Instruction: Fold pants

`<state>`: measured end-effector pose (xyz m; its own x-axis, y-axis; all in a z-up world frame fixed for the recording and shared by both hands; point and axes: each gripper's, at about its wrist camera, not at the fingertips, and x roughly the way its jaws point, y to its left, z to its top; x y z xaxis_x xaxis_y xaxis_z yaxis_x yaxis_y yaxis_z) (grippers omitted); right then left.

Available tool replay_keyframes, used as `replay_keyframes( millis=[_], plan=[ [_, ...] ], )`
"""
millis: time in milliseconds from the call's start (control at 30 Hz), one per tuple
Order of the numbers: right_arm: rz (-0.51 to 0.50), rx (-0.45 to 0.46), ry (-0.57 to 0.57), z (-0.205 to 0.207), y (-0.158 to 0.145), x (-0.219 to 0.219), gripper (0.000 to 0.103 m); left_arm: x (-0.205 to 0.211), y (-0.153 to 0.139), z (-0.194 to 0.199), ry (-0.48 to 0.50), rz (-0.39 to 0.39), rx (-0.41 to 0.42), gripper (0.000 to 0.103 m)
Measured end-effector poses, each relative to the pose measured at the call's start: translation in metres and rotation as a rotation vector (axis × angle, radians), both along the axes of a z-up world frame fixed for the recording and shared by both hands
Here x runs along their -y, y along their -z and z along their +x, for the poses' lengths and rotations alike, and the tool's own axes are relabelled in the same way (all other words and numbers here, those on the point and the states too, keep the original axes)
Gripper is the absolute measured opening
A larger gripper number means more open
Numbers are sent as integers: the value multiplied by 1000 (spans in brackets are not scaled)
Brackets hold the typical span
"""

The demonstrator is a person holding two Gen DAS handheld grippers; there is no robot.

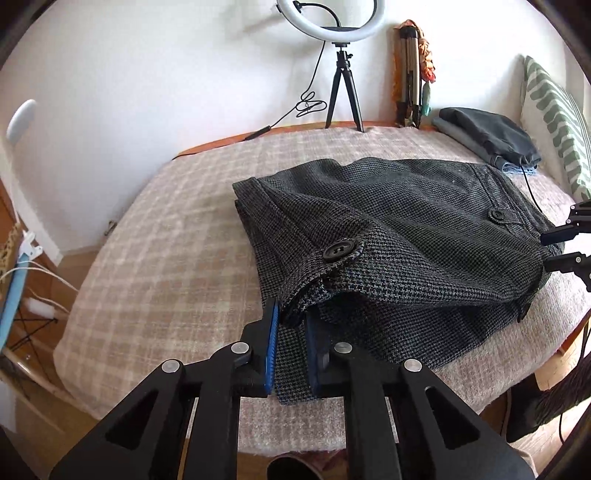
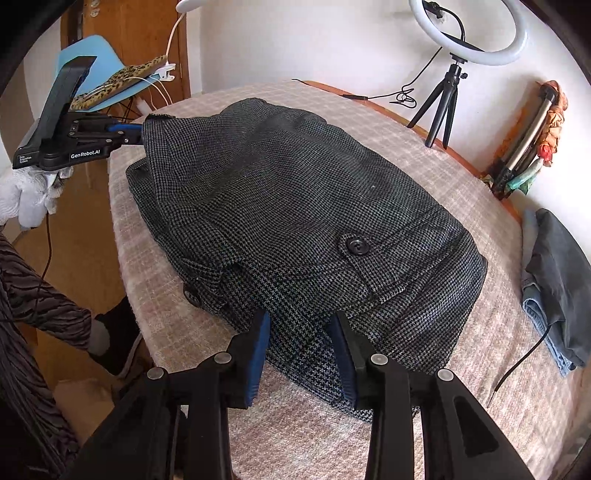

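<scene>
Dark houndstooth pants [image 1: 406, 229] lying folded and rumpled on the checked worktop [image 1: 166, 229], buttons showing, left gripper [image 1: 291, 325] pinching a fabric edge, right gripper [image 2: 299, 332] fingers clamping a thicker fold.

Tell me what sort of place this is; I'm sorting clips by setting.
Probably a room in a home, set up for filming: checked wool pants lie on a blanket-covered table, with a ring light on a tripod and a striped cushion by the wall.

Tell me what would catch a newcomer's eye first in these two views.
The dark houndstooth pants, folded into a bundle, fill the middle of the checked blanket. A tool grips its near edge at each side: left tool, right tool. A white ring light stands against the far wall.
</scene>
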<state>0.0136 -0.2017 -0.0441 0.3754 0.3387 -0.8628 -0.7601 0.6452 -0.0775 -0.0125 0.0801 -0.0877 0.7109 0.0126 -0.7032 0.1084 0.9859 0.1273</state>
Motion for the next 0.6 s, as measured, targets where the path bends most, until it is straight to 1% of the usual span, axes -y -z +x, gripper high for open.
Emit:
replay_keyframes(
  millis=[67, 133, 200, 233, 300, 333, 367, 433, 500, 600],
  plan=[
    [2, 7, 5, -1, -1, 2, 35, -3, -3, -6, 9, 32, 15, 12],
    [26, 25, -3, -5, -8, 0, 35, -7, -2, -10, 4, 41, 0, 12],
    [49, 49, -43, -13, -20, -12, 35, -11, 2, -10, -2, 24, -28, 14],
    [61, 58, -71, -16, -26, -20, 35, -13, 3, -9, -18, 28, -38, 15],
    [77, 67, -127, -21, -36, -41, 35, -22, 5, -9, -25, 9, -79, 15],
    [85, 71, -150, -22, -40, -51, 35, -27, 4, -11, -44, 9, -80, 15],
    [99, 78, -168, -22, -45, -62, 35, -33, 1, -14, -70, 11, -67, 15],
    [125, 83, -197, -19, -50, -82, 35, -50, -8, -19, -126, -7, -35, 15],
    [141, 90, -221, -17, -51, -109, 35, -67, -21, -21, -182, -55, -1, 15],
    [165, 45, -277, -17, -41, -151, 35, -85, -41, -22, -231, -122, 60, 15]
  ],
)
